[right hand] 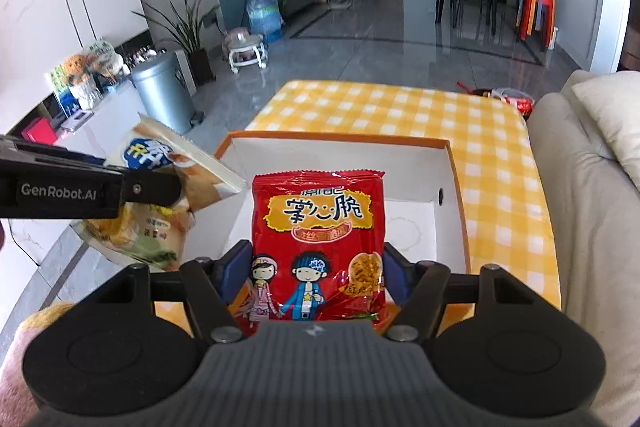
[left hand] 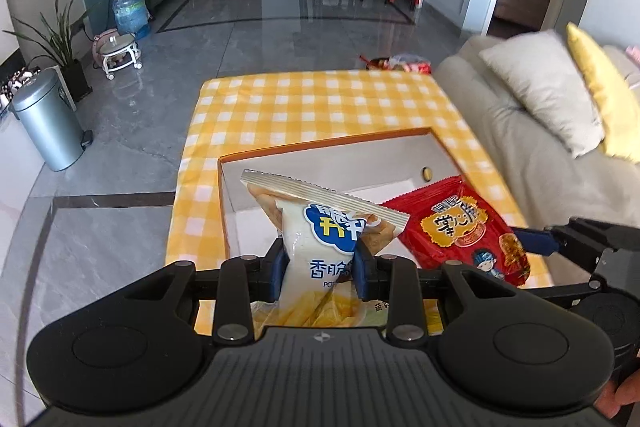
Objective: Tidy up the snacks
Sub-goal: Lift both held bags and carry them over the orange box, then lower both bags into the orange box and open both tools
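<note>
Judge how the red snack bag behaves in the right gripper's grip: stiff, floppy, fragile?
The red snack bag probably is light and semi-stiff: it stands upright above the right gripper. Its glossy film looks slippery. The contents likely crush easily.

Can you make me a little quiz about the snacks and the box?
1. True or false: the left gripper holds the red snack bag.
2. Which is inside the white box? A) candy B) nothing C) toys
3. Fill in: the tablecloth is yellow and ____ checked.

Key: 1 false, it holds the white chip bag; the right gripper holds the red one. 2 B. 3 white.
</note>
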`<action>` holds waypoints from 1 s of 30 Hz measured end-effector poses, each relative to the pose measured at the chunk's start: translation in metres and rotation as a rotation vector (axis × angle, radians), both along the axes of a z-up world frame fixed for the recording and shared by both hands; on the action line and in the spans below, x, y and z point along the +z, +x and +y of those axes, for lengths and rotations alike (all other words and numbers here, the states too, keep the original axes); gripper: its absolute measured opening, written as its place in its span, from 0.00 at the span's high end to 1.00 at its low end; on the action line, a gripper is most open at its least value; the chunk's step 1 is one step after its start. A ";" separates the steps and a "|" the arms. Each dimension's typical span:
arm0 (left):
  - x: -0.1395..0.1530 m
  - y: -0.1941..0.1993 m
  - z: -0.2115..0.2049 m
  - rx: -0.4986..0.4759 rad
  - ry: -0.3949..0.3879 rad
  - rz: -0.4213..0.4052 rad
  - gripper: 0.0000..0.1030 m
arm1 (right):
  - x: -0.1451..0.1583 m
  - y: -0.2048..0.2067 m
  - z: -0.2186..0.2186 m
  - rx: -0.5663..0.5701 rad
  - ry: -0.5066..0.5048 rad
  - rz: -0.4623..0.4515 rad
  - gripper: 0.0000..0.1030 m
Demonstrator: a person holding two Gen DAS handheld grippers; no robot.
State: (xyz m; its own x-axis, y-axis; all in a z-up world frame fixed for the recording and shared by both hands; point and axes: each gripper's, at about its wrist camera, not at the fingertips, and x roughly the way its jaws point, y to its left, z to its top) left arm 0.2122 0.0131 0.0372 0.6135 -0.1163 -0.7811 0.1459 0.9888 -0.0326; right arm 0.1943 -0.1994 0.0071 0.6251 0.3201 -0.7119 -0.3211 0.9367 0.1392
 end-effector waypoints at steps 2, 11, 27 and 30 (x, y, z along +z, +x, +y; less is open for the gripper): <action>-0.006 0.012 -0.001 -0.011 0.035 0.017 0.64 | -0.007 0.012 0.006 0.000 -0.024 0.014 0.36; -0.042 0.047 -0.016 -0.112 0.168 0.114 0.65 | -0.043 0.063 0.022 0.032 -0.095 0.125 0.36; -0.099 0.078 -0.033 -0.257 0.286 0.310 0.65 | -0.101 0.105 0.046 0.108 -0.104 0.336 0.36; -0.106 0.081 -0.034 -0.273 0.304 0.336 0.65 | -0.111 0.108 0.047 0.115 -0.102 0.371 0.36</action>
State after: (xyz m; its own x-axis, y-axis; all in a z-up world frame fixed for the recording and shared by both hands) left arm 0.2930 -0.0208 -0.0692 0.3023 0.0255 -0.9529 0.4306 0.8882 0.1604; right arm 0.3023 -0.1521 -0.1037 0.2840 0.2892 -0.9142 -0.3698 0.9127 0.1738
